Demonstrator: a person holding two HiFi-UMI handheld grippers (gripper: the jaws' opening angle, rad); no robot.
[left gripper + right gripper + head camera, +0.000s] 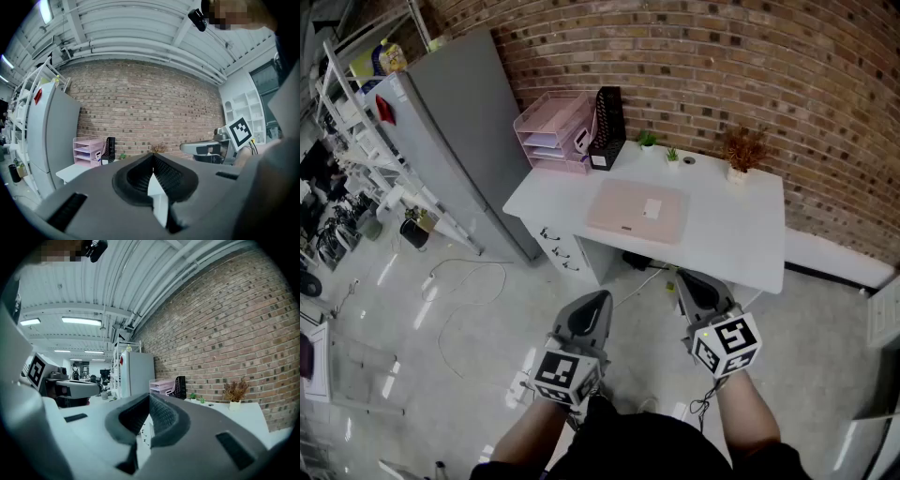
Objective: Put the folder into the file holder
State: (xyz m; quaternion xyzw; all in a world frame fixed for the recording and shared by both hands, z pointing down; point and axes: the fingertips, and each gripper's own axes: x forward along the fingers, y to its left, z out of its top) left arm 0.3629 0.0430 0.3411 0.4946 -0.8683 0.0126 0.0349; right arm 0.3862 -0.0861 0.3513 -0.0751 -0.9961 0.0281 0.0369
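Folder untouched, all jaws closed, empty

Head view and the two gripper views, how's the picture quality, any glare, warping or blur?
Head view: the brick wall bows from lens distortion, light streaks glare on the glossy floor, the pink folder is sharp. Left gripper view: dark rounded corners, and the left gripper, up close, looks soft. Right gripper view: the ceiling lights are blown out, and the right gripper is soft too.
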